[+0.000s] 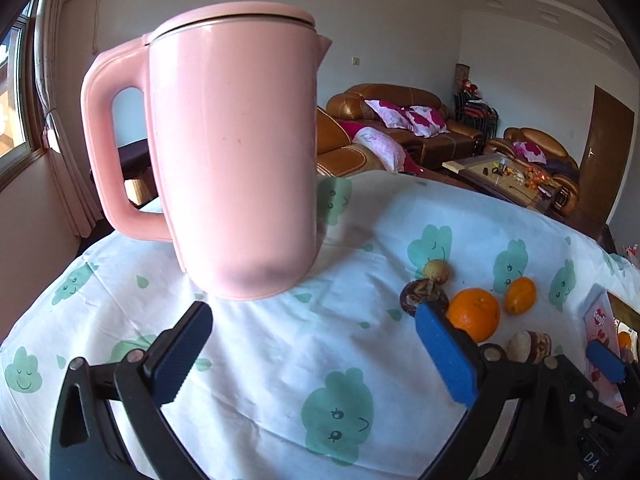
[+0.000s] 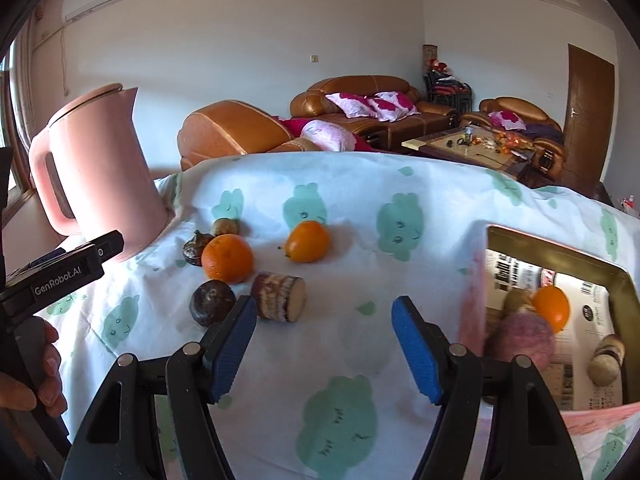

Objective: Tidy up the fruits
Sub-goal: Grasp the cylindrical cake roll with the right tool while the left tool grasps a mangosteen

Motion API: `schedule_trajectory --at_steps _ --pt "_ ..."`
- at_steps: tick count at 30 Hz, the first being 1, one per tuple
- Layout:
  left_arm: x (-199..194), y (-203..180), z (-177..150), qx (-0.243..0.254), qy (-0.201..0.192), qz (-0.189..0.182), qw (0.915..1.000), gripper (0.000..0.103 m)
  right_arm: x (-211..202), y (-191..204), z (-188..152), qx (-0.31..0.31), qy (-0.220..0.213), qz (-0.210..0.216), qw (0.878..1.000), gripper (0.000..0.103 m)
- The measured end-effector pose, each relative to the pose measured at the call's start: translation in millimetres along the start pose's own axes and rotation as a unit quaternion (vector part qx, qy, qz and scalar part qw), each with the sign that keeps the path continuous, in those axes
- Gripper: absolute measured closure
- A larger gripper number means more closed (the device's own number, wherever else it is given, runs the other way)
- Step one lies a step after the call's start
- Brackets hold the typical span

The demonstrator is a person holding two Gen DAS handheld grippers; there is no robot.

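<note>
Both grippers are over the cloth-covered worktop [image 2: 440,208], and neither carries anything. The right gripper [image 2: 324,344] has its jaws wide with only cloth between them, and the left gripper [image 1: 314,354] is just as wide and empty, facing the pink kettle [image 1: 232,152] at 12 o'clock. Loose fruit sits in a cluster at the right gripper's 11 o'clock: a big orange [image 2: 227,258], a smaller orange [image 2: 309,241], a dark round fruit [image 2: 212,302] and a cut stub [image 2: 280,297]. At 3 o'clock the box [image 2: 612,280] already holds an orange and a few others, likely the collecting spot. I'd guess the cluster goes next.
</note>
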State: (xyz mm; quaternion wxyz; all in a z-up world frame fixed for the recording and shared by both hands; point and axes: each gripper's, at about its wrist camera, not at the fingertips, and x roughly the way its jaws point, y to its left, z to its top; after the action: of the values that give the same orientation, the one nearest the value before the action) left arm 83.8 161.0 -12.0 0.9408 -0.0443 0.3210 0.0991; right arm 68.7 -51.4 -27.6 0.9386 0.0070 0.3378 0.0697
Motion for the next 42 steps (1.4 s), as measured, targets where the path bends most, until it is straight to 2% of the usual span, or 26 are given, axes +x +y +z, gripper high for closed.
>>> schedule_trajectory --at_steps 5,6,8,12,13,15,16,19,22,25,28,31,33,35,38,41,42 --pt "4 0 3 0.009 -0.001 0.014 0.9999 0.0 31 22 11 -0.007 0.032 0.0 0.999 0.033" --pt "5 2 4 0.009 0.0 0.018 0.9998 0.0 36 23 13 -0.004 0.037 -0.004 0.999 0.041" --pt "7 5 5 0.004 0.0 0.025 0.9997 0.0 45 22 15 0.007 0.052 -0.008 0.999 0.049" --pt "9 9 7 -0.006 0.004 0.02 0.9998 0.0 62 11 14 0.04 0.094 0.002 0.995 0.058" --pt "9 8 7 -0.005 0.004 0.019 0.9998 0.0 60 8 13 0.045 0.09 0.007 0.995 0.059" --pt "8 6 6 0.002 0.001 0.014 0.9999 0.0 57 8 12 0.039 0.092 0.012 0.995 0.069" --pt "6 5 5 0.005 0.0 0.01 0.9999 0.0 55 9 11 0.034 0.093 0.012 0.995 0.07" --pt "3 2 5 0.008 -0.005 -0.013 0.9999 0.0 35 7 4 0.026 0.071 0.013 0.997 0.071" --pt "-2 -5 4 0.013 -0.007 -0.063 0.9979 0.0 -1 7 -5 -0.016 0.021 -0.009 1.0 0.071" --pt "-5 -20 0 0.028 0.009 -0.127 0.9915 0.0 -36 5 -19 -0.053 -0.02 -0.027 0.998 0.071" --pt "-10 -41 -8 0.064 0.008 -0.157 0.9854 0.001 -63 -5 -32 -0.062 -0.04 -0.03 0.997 0.071" --pt "-6 -64 -17 0.098 0.021 -0.153 0.9831 0.01 -76 -21 -39 -0.032 -0.041 -0.018 0.998 0.071" --pt "2 -78 -23 0.116 0.047 -0.149 0.9808 0.019 -74 -28 -39 -0.014 -0.033 -0.009 0.999 0.071" --pt "11 -91 -25 0.131 0.072 -0.146 0.9779 0.021 -71 -32 -39 -0.005 -0.031 -0.002 1.0 0.071" --pt "23 -103 -23 0.136 0.087 -0.128 0.9785 0.024 -67 -32 -39 0.0 -0.029 0.004 1.0 0.071" --pt "36 -112 -23 0.141 0.113 -0.118 0.9764 0.041 -65 -32 -40 0.002 -0.026 0.005 1.0 0.071" --pt "39 -112 -25 0.144 0.121 -0.116 0.9752 0.044 -64 -32 -40 0.003 -0.024 0.007 1.0 0.071"
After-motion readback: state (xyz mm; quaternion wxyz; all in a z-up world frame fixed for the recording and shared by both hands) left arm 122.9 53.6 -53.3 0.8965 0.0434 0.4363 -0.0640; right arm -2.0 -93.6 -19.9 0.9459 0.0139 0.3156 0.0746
